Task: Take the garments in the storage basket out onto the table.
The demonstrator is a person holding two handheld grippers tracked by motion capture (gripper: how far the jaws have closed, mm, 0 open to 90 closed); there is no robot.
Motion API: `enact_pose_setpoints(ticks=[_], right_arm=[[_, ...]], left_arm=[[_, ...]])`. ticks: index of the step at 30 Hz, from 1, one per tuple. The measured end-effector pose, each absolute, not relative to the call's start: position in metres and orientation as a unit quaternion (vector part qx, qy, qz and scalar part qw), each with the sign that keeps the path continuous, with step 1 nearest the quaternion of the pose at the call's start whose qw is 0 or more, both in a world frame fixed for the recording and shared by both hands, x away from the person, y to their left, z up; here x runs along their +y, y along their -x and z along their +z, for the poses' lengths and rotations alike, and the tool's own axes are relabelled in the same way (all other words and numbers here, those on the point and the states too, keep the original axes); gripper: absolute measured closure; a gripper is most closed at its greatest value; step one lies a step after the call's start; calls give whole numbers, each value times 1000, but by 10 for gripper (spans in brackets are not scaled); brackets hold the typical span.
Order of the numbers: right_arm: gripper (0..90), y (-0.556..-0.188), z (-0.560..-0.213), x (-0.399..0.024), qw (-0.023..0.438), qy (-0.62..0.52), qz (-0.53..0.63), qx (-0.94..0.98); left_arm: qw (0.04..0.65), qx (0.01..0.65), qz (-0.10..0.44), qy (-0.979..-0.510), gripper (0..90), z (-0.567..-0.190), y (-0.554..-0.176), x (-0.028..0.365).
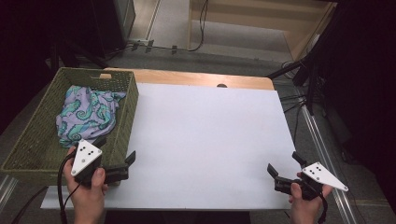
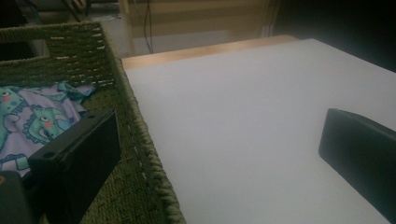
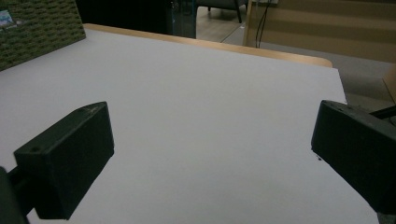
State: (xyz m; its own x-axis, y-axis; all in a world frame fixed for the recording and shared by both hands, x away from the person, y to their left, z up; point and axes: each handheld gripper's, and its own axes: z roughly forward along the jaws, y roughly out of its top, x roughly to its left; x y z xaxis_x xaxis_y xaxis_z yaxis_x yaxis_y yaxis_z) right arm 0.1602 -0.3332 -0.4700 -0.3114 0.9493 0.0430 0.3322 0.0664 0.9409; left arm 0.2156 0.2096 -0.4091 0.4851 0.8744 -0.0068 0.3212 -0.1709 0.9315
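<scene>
A green woven basket (image 1: pixel 28 140) stands at the table's left, with a crumpled purple cloth with a teal pattern (image 1: pixel 88 114) inside. My left gripper (image 1: pixel 116 149) is open at the basket's near right corner. Its jaws straddle the basket wall (image 2: pixel 140 154), one over the inside near the cloth (image 2: pixel 32 116), the other over the white sheet. In its own view the left gripper (image 2: pixel 219 154) grips nothing. My right gripper (image 1: pixel 286 164) rests open over the white sheet's near right part. Nothing lies between the jaws of the right gripper (image 3: pixel 210 154).
A white sheet (image 1: pixel 205 140) covers most of the wooden table (image 1: pixel 196 78). The basket's side (image 3: pixel 37 32) shows far off in the right gripper view. Cables and dark stands (image 1: pixel 308 74) are on the floor behind and to the right.
</scene>
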Motion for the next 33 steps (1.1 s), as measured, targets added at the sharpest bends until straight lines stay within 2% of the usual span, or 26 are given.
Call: enact_pose_setpoints(ticks=[14, 33], right_arm=[[0, -160, -470, -330, 319, -486, 481, 657], [0, -161, -470, -331, 319, -489, 482, 653]], left_arm=[[483, 417, 312, -704, 0, -376, -228, 223], [475, 440, 307, -697, 0, -354, -278, 249]])
